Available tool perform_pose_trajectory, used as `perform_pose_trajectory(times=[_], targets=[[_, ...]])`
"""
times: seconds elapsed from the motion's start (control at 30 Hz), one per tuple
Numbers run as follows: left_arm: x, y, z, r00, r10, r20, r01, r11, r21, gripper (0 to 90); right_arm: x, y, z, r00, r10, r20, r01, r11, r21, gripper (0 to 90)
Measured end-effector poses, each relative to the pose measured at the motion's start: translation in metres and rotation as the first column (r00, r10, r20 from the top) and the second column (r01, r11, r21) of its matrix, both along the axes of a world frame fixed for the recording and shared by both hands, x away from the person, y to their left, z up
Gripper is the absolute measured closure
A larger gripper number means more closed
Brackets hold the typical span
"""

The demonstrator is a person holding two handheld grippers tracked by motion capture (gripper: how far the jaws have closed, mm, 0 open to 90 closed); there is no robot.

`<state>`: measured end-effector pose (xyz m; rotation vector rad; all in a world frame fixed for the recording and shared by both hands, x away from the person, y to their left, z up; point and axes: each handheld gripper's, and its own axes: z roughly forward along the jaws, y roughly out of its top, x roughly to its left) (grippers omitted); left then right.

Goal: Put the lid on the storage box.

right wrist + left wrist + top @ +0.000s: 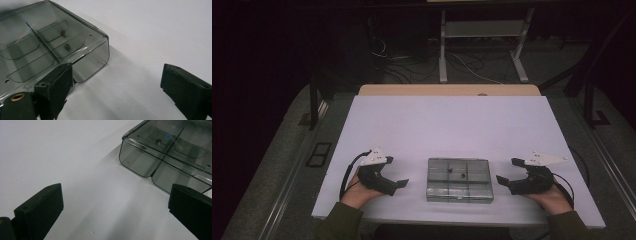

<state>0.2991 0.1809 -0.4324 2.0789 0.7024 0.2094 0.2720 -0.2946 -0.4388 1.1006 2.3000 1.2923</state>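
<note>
Nearby, a smoky clear box (pixel 459 180) lay shut on the white worktop (pixel 442 125); left gripper (pixel 398 176) and right gripper (pixel 507 171) flanked the box, fingers apart, gripping nothing.

We see two tiny dark bits inside the clear box (pixel 459 180), but they are too small for us to tell what they are. The box (pixel 165 157) runs off the picture's edge in both gripper views.
</note>
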Motion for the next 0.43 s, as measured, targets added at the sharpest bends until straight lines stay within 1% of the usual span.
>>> perform_pose_trajectory(times=[0.13,0.43], targets=[[-0.0001,0.0001,0.0001,1.0,0.003,0.001,-0.003,1.0,-0.005,0.0,0.0,0.0,0.0004,1.0,0.0,0.002,0.0,1.0,0.002,10.3],[-0.0004,0.0009,0.0007,1.0,0.004,0.003,-0.004,1.0,0.0,0.0,-0.0004,0.0003,0.0008,1.0,0.006,0.005,-0.006,1.0,0.003,10.3]])
